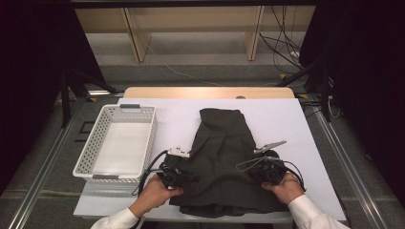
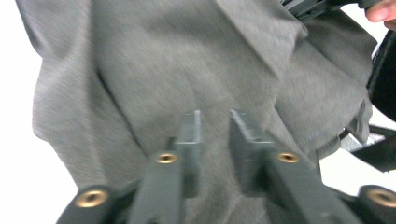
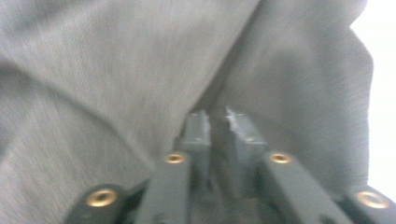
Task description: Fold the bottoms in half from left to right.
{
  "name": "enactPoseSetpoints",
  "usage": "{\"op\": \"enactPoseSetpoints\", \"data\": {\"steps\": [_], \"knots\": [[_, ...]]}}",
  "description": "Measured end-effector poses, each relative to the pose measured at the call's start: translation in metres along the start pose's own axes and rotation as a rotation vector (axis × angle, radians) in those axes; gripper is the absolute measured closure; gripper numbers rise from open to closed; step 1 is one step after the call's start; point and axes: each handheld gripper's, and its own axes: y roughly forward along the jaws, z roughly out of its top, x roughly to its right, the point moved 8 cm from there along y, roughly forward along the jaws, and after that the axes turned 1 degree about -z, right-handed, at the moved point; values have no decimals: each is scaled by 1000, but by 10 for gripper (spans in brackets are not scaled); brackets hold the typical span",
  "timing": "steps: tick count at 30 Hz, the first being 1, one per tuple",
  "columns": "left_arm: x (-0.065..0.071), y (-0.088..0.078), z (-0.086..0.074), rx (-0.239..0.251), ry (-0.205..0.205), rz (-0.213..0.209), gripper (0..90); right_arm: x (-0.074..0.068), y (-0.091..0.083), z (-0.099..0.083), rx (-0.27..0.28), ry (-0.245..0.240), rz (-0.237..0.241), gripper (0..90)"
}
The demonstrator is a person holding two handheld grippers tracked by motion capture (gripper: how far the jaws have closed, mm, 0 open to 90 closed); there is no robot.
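The left gripper [image 2: 215, 123] shows a clear gap between its jaws, hovering over the grey garment [image 1: 223, 157] with no cloth pinched. The right gripper [image 3: 215, 121] has its jaws nearly together, seemingly nipping a fold (blur hides contact). The garment lies on the desk [image 1: 286, 119] beside the white basket [image 1: 95, 143], probably being folded for it.

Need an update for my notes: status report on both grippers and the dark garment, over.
Left gripper open over dark garment. Right gripper narrowly parted at a fold, grip unclear. White basket sits clear, left.
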Motion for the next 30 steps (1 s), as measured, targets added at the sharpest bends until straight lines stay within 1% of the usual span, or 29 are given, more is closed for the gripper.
{"op": "enactPoseSetpoints", "data": {"steps": [1, 3, 4, 5, 7, 8, 10, 11, 12, 13, 16, 17, 18, 20, 21, 23, 25, 26, 28, 29, 30], "knots": [[-1, -1, 3, 9, -9, 9, 595, 3, -5, 6, 36, 8, 4, 665], [-6, -5, 10, 26, -17, 36, 500, 9, -12, 15, 91, 19, 4, 534], [-8, -7, 14, 35, -24, 49, 467, 13, -15, 20, 105, 34, -1, 489], [-11, -9, 19, 50, -34, 61, 443, 17, -17, 25, 117, 37, -6, 462], [-15, -11, 28, 65, -47, 82, 395, 27, -19, 35, 132, 57, -8, 415], [-17, -12, 33, 74, -51, 95, 375, 31, -19, 38, 133, 65, -11, 406], [-21, -12, 44, 79, -52, 117, 332, 39, -17, 48, 136, 78, -1, 367], [-22, -12, 48, 85, -55, 126, 315, 43, -16, 52, 143, 83, -7, 358], [-24, -11, 53, 93, -65, 129, 301, 46, -16, 55, 146, 89, -11, 338], [-26, -10, 57, 90, -64, 132, 284, 48, -15, 58, 144, 90, -14, 317], [-33, -4, 69, 95, -88, 143, 248, 54, -14, 68, 148, 91, -16, 267], [-35, -1, 72, 97, -95, 148, 237, 56, -13, 71, 149, 94, -13, 252], [-38, 1, 74, 94, -94, 153, 225, 58, -12, 73, 150, 98, -11, 242], [-43, 6, 80, 97, -113, 160, 215, 61, -8, 77, 149, 102, -10, 218], [-44, 8, 82, 100, -120, 163, 207, 63, -6, 80, 152, 103, -1, 199], [-50, 15, 86, 90, -126, 175, 196, 65, -1, 82, 150, 101, 5, 186], [-55, 20, 89, 89, -142, 177, 195, 67, 3, 85, 144, 102, 6, 174], [-58, 23, 91, 89, -149, 185, 187, 67, 4, 86, 144, 103, 9, 171], [-65, 26, 96, 101, -157, 193, 153, 68, 8, 87, 149, 100, 11, 170], [-68, 27, 98, 110, -172, 203, 155, 68, 8, 86, 148, 95, 12, 166], [-70, 29, 100, 111, -179, 204, 155, 69, 9, 85, 143, 90, 11, 165]]}}
